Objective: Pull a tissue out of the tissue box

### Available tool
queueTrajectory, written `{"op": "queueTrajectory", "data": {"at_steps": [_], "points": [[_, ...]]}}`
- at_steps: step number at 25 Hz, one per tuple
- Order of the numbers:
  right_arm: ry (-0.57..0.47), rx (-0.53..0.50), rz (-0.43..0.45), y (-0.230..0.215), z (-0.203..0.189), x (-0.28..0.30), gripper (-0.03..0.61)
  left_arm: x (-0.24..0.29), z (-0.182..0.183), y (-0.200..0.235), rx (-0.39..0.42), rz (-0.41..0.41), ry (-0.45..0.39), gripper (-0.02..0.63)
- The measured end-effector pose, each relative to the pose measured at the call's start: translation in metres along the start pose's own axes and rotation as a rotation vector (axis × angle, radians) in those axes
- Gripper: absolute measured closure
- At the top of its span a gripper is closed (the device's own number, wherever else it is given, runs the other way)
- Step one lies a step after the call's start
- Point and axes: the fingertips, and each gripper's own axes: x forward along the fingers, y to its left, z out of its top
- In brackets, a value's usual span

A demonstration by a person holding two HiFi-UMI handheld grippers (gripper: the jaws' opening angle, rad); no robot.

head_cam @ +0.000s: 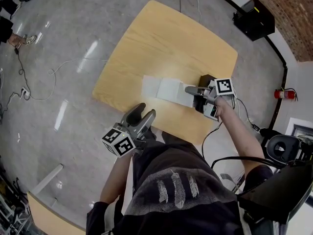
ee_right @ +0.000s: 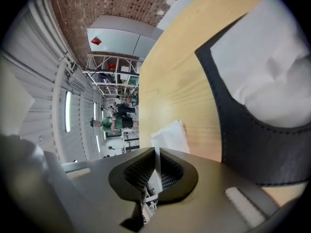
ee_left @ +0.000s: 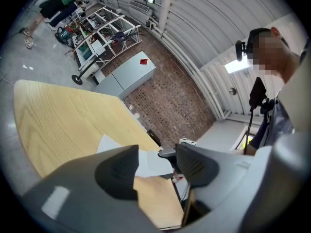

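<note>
My right gripper pinches a thin white tissue.
Dark stitched, seemingly leather tissue box near the wooden table edge; left gripper spread.

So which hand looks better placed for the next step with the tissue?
Right: the right gripper pinches a tissue beside the tissue box; the left gripper hangs open and empty at the table edge.

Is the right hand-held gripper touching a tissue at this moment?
Touching. The right gripper view shows the right hand-held gripper with its jaws closed on the thin white edge of a tissue, pinched between the pads.
</note>
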Motion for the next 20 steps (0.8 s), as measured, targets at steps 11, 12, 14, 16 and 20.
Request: {"op": "queueTrajectory", "data": {"at_steps": [11, 12, 14, 16, 20], "points": [[0.004, -0.088, -0.117, -0.007, 0.014, -0.005, 0.580, 0.002, -0.005, -0.002, -0.003, 0.011, -0.005, 0.382], [0.005, -0.090, -0.131, -0.008, 0.014, -0.006, 0.580, 0.002, -0.004, -0.003, -0.006, 0.013, -0.009, 0.382], [0.005, -0.086, -0.139, -0.006, 0.012, -0.005, 0.579, 0.003, -0.003, -0.002, -0.012, 0.017, -0.016, 0.382], [0.001, -0.090, -0.137, -0.001, 0.011, -0.002, 0.537, 0.003, -0.002, -0.002, -0.010, 0.017, -0.016, 0.382], [-0.021, -0.167, -0.187, 0.002, 0.013, 0.000, 0.449, 0.001, -0.006, -0.001, 0.003, 0.010, -0.009, 0.382]]}}
